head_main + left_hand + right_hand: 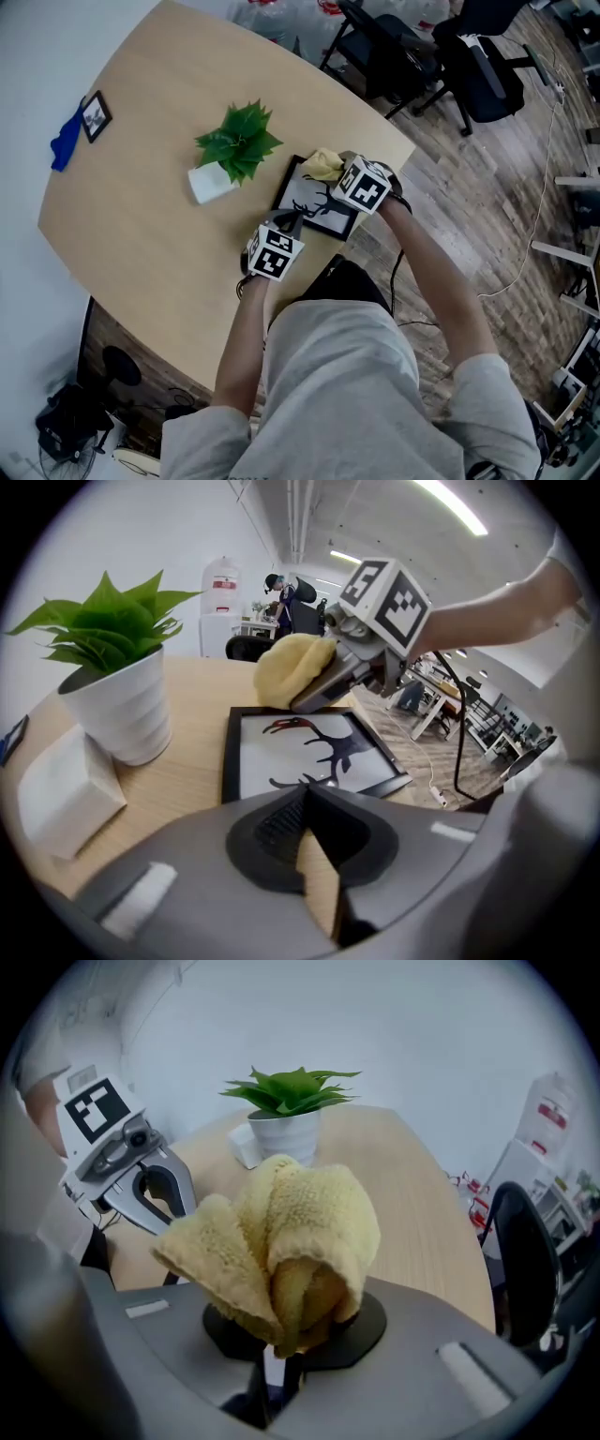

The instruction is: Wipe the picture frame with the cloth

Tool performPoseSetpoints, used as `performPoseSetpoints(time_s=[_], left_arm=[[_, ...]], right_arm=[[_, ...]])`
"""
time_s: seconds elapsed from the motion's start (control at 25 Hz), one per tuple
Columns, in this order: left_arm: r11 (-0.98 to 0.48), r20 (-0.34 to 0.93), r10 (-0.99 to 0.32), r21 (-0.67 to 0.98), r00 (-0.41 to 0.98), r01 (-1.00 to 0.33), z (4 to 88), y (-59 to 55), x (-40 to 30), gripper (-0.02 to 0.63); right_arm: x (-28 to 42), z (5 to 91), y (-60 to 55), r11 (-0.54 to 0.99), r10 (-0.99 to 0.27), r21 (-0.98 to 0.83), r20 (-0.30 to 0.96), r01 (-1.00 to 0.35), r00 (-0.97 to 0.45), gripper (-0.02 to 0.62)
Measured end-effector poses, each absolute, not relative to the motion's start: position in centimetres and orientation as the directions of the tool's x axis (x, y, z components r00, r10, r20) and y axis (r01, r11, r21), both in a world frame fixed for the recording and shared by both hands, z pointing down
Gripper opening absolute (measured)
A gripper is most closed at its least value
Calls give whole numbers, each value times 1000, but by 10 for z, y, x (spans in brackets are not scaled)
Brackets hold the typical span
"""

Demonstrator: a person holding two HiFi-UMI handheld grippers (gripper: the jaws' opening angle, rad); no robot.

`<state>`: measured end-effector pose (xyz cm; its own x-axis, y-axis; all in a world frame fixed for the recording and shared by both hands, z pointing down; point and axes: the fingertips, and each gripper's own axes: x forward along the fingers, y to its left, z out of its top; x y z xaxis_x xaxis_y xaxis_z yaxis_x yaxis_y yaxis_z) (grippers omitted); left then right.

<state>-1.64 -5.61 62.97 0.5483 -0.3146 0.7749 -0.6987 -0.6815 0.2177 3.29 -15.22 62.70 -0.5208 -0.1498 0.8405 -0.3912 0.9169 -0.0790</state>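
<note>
Our right gripper point(319, 688) pinches the bunched yellow cloth point(281, 1241) over the far end of the picture frame point(309, 752), which lies flat by the table's point(141, 216) near edge, right of the plant point(239, 141). Our left gripper point(306, 791), jaws together, sits at its near side. Unsteadied, the frame may slide off when wiped. It has a black border and a dark deer on white.

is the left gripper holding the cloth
No, the cloth is pinched in the right gripper; the left gripper is shut and empty.

Fluffy cloth point(281, 1241), matt wooden table point(141, 216)
</note>
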Motion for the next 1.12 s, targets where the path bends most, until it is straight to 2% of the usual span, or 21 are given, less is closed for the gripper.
performPoseSetpoints(time_s=[0.32,0.68,0.96,1.12], left_arm=[[-684,781,-314,207,539,-699,630,-56,-17,52],[-688,783,-313,203,537,-697,630,-55,-15,51],[-687,780,-322,197,536,-699,629,-56,-15,52],[-687,780,-323,196,536,-700,629,-56,-16,52]], right_arm=[[77,621,-139,836,-130,-214,817,-505,-562,37],[129,622,-124,729,-170,-300,791,-615,-587,37],[128,619,-99,738,-218,-280,762,-614,-609,37],[125,619,-86,696,-242,-329,730,-639,-639,37]])
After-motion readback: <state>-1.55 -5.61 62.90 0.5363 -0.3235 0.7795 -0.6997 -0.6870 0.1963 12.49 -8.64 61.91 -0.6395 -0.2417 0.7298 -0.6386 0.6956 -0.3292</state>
